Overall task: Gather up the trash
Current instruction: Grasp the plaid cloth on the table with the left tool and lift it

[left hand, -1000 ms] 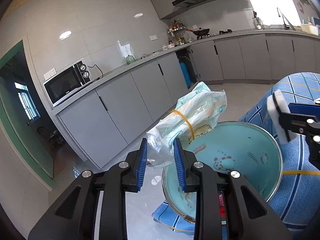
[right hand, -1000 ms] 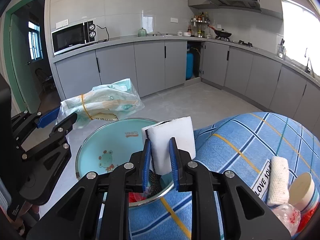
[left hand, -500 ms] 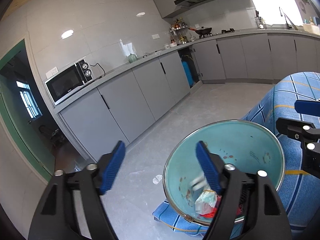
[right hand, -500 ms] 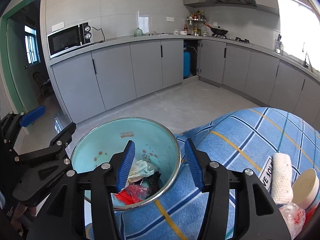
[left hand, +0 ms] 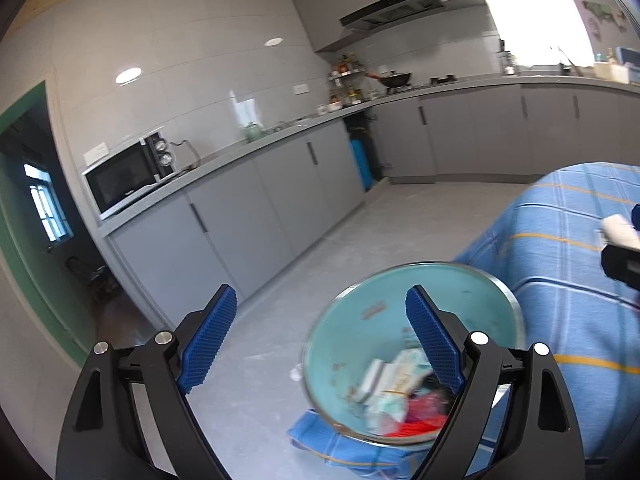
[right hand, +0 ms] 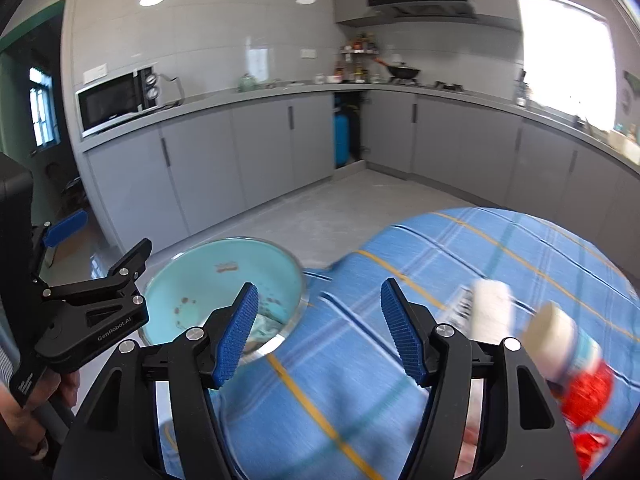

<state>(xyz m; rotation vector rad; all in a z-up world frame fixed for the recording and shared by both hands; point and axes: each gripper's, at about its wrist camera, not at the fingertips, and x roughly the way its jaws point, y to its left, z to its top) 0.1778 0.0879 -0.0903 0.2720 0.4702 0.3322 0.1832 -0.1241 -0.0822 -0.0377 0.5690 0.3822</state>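
Observation:
A teal metal bowl (left hand: 360,344) stands at the edge of the blue checked cloth (left hand: 560,288). In it lie a clear plastic packet with a yellow band (left hand: 394,388) and red wrappers (left hand: 420,420). My left gripper (left hand: 320,316) hovers over the bowl's left side; its jaws are opening, with nothing between them. My right gripper (right hand: 320,308) is over the cloth just right of the bowl (right hand: 224,276); its jaws are opening too, and they are empty. On the cloth to its right lie a white roll (right hand: 492,308), a round-topped cup (right hand: 556,332) and red wrappers (right hand: 588,392).
Grey kitchen cabinets (right hand: 260,152) with a microwave (right hand: 116,100) run along the far walls, across a grey floor (right hand: 340,208). A hand (right hand: 24,420) holds the left gripper (right hand: 100,304) at the lower left. The cloth-covered table edge falls away beside the bowl.
The left gripper let go of the banded plastic packet and the right one the white foam block; both dropped into the bowl. Both jaws opened wide, and the right gripper swung right over the cloth.

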